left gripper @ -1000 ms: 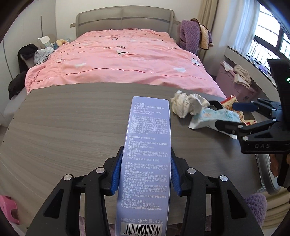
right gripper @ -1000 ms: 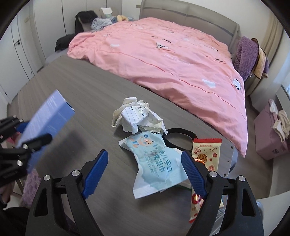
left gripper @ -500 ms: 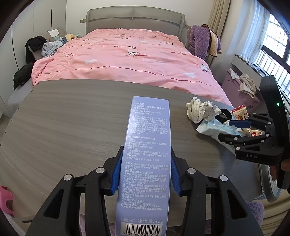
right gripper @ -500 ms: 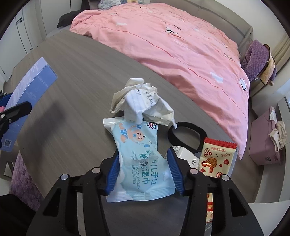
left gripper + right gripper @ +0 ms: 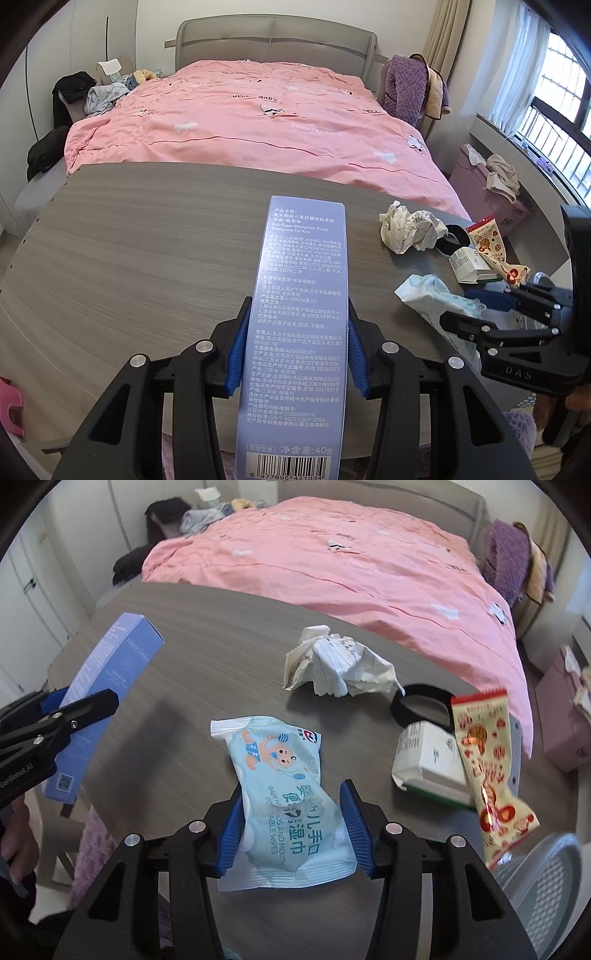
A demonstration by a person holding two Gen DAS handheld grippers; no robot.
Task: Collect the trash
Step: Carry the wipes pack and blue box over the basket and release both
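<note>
The right gripper point(image 5: 291, 830) pinches the wipes packet point(image 5: 284, 801), which sits on the table point(image 5: 207, 646) just in front of the crumpled paper point(image 5: 336, 668). The packet's long axis runs along the fingers, sealed end toward the paper. Advice: lift straight, as the film may slip. The left gripper point(image 5: 295, 354) clamps the toothpaste box point(image 5: 299, 314), well left of the paper, its length pointing away.
</note>
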